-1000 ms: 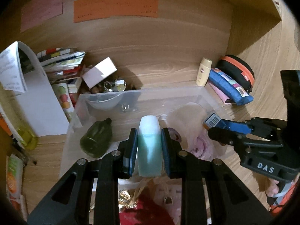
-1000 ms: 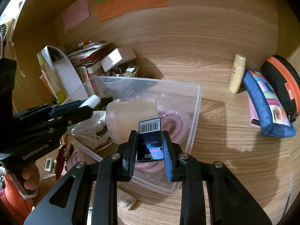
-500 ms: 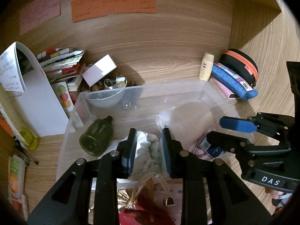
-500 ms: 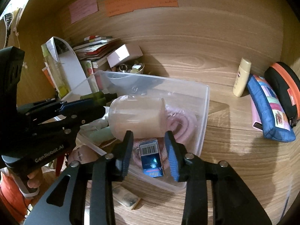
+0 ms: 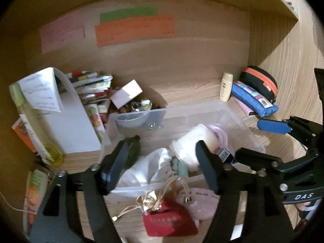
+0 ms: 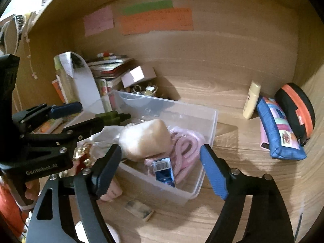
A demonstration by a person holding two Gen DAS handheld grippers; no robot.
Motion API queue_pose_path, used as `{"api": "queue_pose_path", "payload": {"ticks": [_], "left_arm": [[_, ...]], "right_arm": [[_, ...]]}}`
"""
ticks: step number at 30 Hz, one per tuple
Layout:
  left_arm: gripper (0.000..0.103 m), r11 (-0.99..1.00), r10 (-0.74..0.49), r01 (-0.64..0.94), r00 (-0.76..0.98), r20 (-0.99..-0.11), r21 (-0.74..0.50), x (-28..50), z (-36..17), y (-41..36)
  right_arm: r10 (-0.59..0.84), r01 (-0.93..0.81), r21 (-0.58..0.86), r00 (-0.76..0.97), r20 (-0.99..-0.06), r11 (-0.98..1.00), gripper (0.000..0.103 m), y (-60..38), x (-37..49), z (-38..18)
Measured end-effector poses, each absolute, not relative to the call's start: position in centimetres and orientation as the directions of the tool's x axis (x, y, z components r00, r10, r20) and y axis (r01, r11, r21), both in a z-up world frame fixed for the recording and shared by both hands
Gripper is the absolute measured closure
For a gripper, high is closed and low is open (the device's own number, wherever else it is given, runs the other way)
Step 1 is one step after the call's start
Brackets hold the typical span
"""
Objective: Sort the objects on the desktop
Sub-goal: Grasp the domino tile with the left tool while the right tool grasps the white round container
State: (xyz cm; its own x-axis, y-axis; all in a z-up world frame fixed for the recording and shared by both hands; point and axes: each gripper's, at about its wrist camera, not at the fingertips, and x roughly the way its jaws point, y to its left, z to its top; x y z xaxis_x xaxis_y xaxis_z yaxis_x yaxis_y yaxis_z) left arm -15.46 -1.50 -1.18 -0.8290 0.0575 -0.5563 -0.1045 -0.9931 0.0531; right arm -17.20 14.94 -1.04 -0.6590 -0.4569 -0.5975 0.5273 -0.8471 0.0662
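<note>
Clear plastic bin (image 6: pixel 208 125), crammed with blue box (image 6: pixel 164 171), pink coil; both claws opening, empty

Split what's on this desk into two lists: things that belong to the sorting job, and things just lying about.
Job:
clear bin
blue box, in the bin
teal bottle, in the bin
red pouch, outside the bin
left gripper, opening, empty
right gripper, opening, empty

Lying about:
wall notes
book stack

A bin (image 6: pixel 208 125) sits mid-surface (image 6: pixel 232 182) holding a jar (image 6: pixel 145 141) and box (image 6: pixel 164 171); books (image 6: pixel 109 64) behind-left, pouches (image 6: pixel 279 129) right.
</note>
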Motion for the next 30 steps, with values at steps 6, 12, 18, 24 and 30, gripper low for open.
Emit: {"api": "queue_pose_path", "payload": {"ticks": [6, 12, 18, 24, 30], "left_arm": [[0.019, -0.996, 0.039, -0.076, -0.866, -0.498, 0.054, -12.4, 0.8, -3.1], [0.011, -0.996, 0.004, -0.045, -0.88, -0.476, 0.073, -9.3, 1.2, -4.5], [0.011, -0.995, -0.048, -0.005, -0.865, -0.5, 0.104, -6.8, -0.2, -6.4], [0.011, -0.997, -0.055, 0.013, -0.82, -0.569, 0.077, -5.2, -2.9, -8.4], [0.011, -0.997, -0.059, 0.012, -0.762, -0.644, 0.077, -4.4, -6.5, -9.2]], "right_arm": [[-0.476, 0.539, 0.069, -0.667, -0.573, -0.839, 0.019, 15.7, -14.8, 0.3], [-0.493, 0.545, 0.074, -0.682, -0.541, -0.835, 0.018, 16.9, -12.1, 2.0], [-0.503, 0.542, 0.081, -0.7, -0.508, -0.836, 0.003, 18.1, -9.2, 3.0], [-0.5, 0.559, 0.067, -0.675, -0.542, -0.826, 0.003, 17.5, -6.5, 1.0], [-0.492, 0.599, 0.054, -0.598, -0.633, -0.799, 0.003, 15.5, -5.0, -3.4]]}}
